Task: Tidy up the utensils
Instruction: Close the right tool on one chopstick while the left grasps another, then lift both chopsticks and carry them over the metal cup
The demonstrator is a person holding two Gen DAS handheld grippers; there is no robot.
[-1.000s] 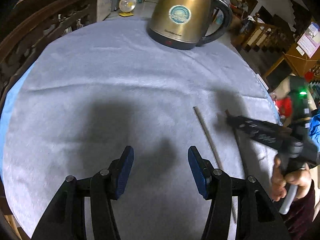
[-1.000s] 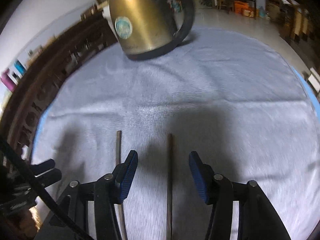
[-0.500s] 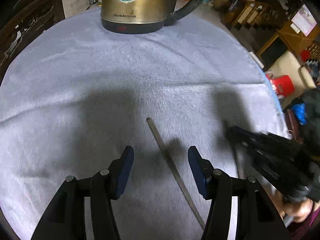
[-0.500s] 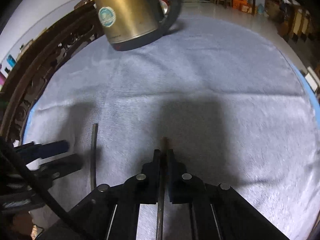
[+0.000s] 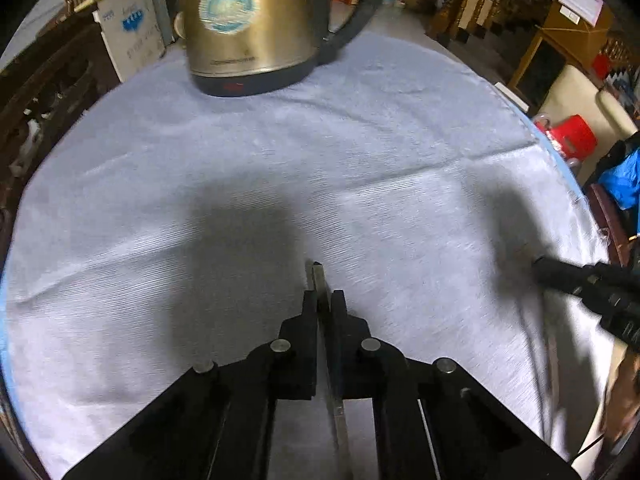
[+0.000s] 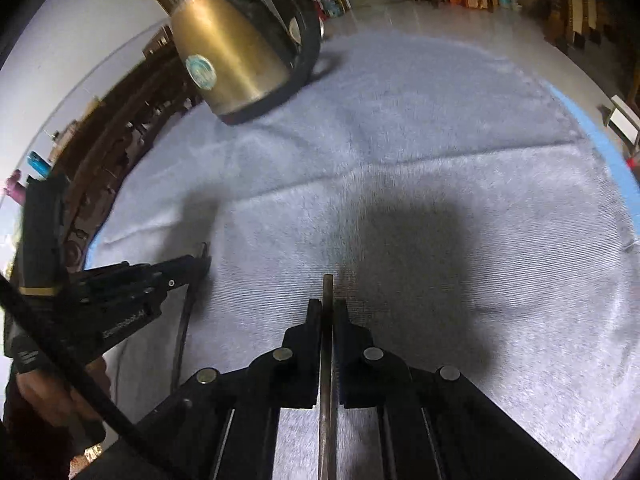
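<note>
Two thin chopsticks lie on a grey-blue towel (image 5: 360, 140). In the left wrist view my left gripper (image 5: 323, 294) points steeply down. Its jaws are closing tight on one pale chopstick (image 5: 316, 276), whose tip sticks out just past the pads. In the right wrist view my right gripper (image 6: 327, 304) is shut on the other, darker chopstick (image 6: 328, 288), gripped the same way near its far end. The left gripper (image 6: 206, 260) also shows at that view's left edge with its chopstick (image 6: 182, 332) running down beneath it. The right gripper (image 5: 538, 266) shows at the left view's right edge.
A brass-coloured electric kettle (image 5: 248, 28) with a black handle stands at the far side of the towel. A carved wooden chair back (image 5: 48, 92) curves along the left of the round table. A red stool (image 5: 572, 136) and furniture stand on the floor beyond the right edge.
Both grippers were open a second ago. The right one shut on its chopstick first. The left one slid over the pale chopstick and has now shut on it.
</note>
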